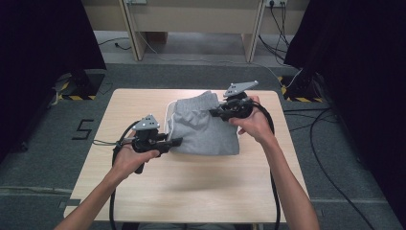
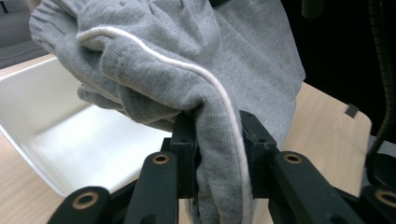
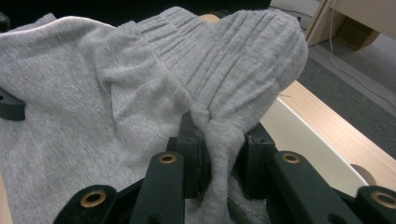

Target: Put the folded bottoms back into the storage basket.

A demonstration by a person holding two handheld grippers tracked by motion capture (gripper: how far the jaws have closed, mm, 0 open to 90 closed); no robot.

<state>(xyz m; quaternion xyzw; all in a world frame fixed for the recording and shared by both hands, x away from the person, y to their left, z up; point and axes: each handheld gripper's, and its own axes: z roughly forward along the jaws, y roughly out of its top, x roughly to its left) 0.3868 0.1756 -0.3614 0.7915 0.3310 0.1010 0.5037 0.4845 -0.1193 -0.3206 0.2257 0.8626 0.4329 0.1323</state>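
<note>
A grey knitted garment with a white piping stripe hangs between my two grippers over the table's middle. My left gripper is shut on its near left edge; in the left gripper view the grey fabric is pinched between the black jaws, the white stripe running down it. My right gripper is shut on the ribbed waistband at the far right; the right gripper view shows that ribbed cloth bunched between the jaws. The garment is lifted off the table.
A white tray lies under the garment on the wooden table, its rim showing at the cloth's left and its edge beside the waistband. Cables trail from both grippers. Dark curtains flank the table, with a desk frame beyond.
</note>
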